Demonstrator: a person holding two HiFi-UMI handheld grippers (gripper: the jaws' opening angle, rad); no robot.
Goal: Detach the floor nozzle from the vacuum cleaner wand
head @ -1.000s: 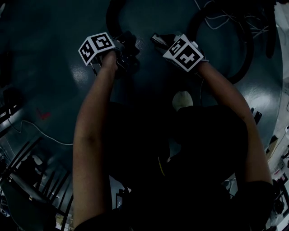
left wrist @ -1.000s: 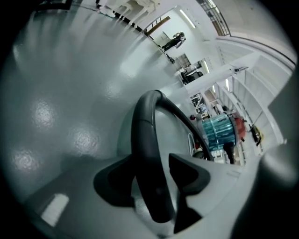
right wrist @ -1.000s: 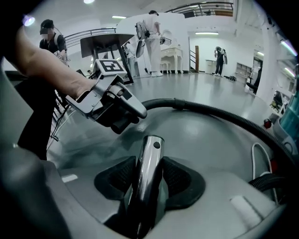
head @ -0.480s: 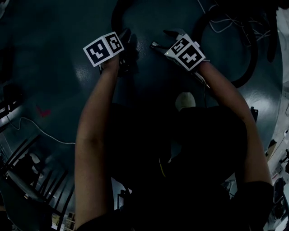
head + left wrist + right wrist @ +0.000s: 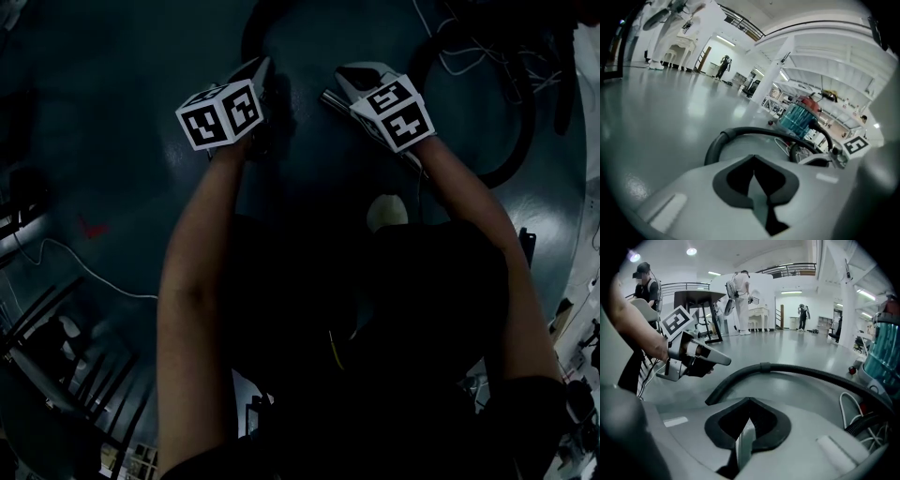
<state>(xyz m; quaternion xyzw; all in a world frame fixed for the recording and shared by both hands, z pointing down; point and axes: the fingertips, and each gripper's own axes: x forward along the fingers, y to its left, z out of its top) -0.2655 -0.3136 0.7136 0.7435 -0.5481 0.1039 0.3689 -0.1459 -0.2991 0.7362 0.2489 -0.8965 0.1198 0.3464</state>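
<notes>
The head view is very dark. My left gripper and right gripper hang side by side above the floor, a small gap apart. Both have just been closing, and each is shut with nothing between its pads. A black vacuum hose curves over the floor ahead of them, its tube end lying near the left gripper. The hose runs to a teal canister vacuum at the right. The right gripper shows at the left gripper view's right edge. I cannot make out a floor nozzle in any view.
White cables lie beside the canister. People stand far off, near a dark table. Chair frames crowd the head view's lower left. A pale shoe shows below the right gripper.
Both grippers have lifted and drifted up the head view. The left one has rolled, its marker cube now facing differently. Both sets of jaws have gone from spread to shut.
</notes>
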